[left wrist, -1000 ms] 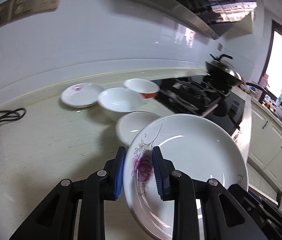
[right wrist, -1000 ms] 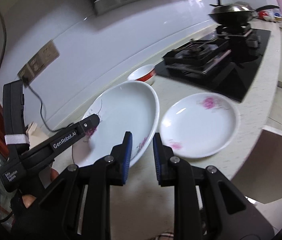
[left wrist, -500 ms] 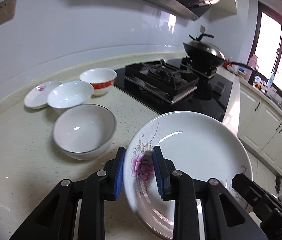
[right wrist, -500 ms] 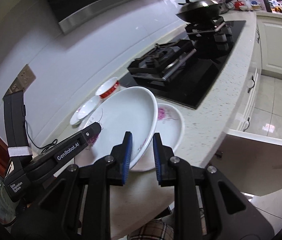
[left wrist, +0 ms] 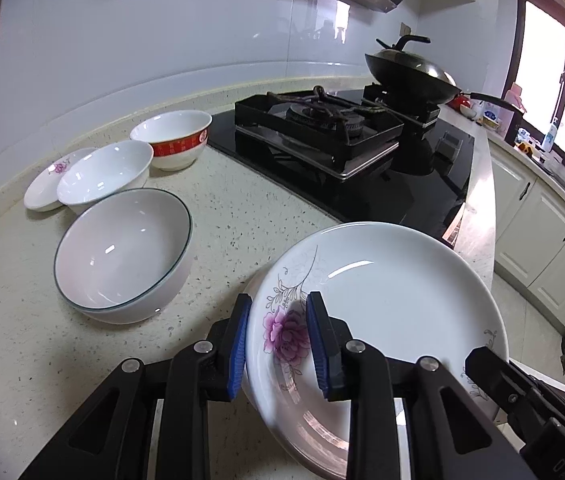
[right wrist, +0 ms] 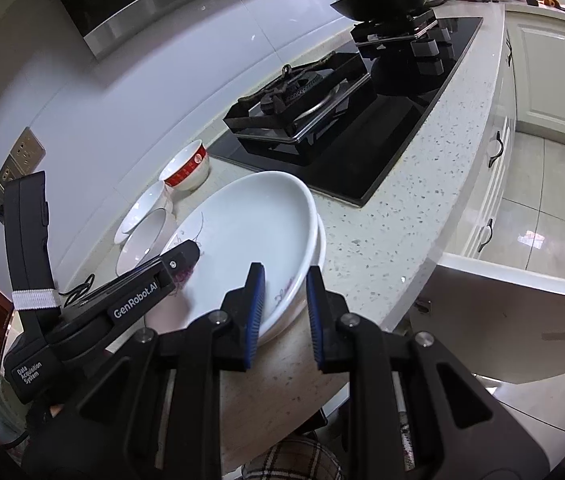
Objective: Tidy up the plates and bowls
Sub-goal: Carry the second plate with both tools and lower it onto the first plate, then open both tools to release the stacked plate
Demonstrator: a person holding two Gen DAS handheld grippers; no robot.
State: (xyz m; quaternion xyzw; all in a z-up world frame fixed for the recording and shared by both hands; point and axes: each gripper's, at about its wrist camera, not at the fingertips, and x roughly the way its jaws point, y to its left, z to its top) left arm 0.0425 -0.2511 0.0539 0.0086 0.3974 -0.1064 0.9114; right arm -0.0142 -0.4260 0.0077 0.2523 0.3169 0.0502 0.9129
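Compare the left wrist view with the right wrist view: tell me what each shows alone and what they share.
Only the left wrist view shows the window and the purple flower on the held plate, in full, between the left gripper's pads.

Only the right wrist view shows the wall sockets, the second plate directly beneath the held one, a plaid cloth and the left gripper from outside.

Both show the red-banded bowl, the other bowls, the gas stove, the wok, and the right gripper at the plate's rim.
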